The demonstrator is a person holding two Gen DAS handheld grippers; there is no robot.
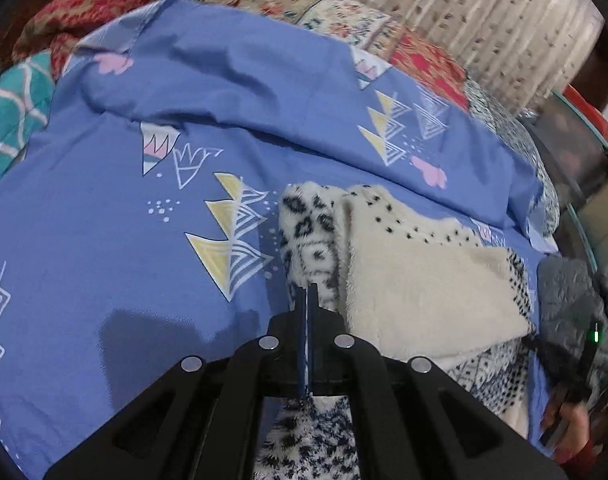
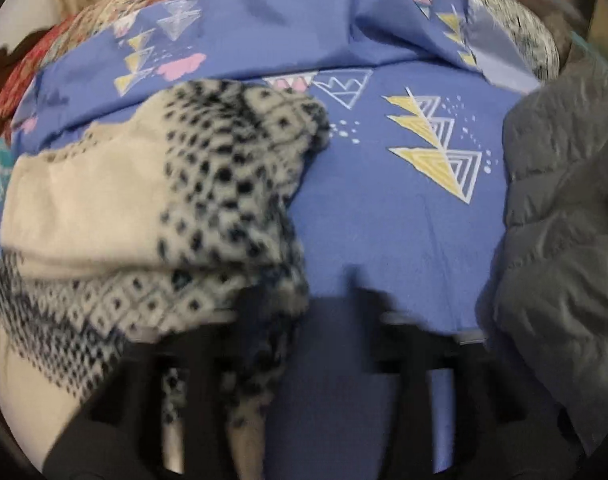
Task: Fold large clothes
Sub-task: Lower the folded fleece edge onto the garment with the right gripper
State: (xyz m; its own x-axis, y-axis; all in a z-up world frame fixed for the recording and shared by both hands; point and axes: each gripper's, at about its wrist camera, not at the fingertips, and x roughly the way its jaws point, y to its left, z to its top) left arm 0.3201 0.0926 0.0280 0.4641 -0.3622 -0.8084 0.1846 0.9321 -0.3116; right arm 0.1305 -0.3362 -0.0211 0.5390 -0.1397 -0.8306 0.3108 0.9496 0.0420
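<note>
Fleece sweater (image 1: 423,276), cream with black dots, lies partly folded on the blue bedsheet (image 1: 104,260), just ahead of the left gripper (image 1: 307,292), whose jaws sit pressed together, pinching nothing visible. Right gripper (image 2: 304,304) blurs; its jaws appear spread, likely readying the next fold.

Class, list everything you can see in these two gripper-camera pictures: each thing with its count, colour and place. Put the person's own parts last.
fleece garment: one, cream with black-and-white pattern, partly folded on the bedsheet.
bedsheet: one, blue with yellow and white triangles, covering the bed.
puffer jacket: one, dark grey, at the right edge of the sheet.
floral quilt: one, red and beige, beyond the sheet.
teal cloth: one, teal with white lines, left of the sheet.
curtain: one, beige, behind the bed.
left gripper: black, fingers together over the garment's edge.
right gripper: black, blurred, fingers apart beside the garment.
</note>
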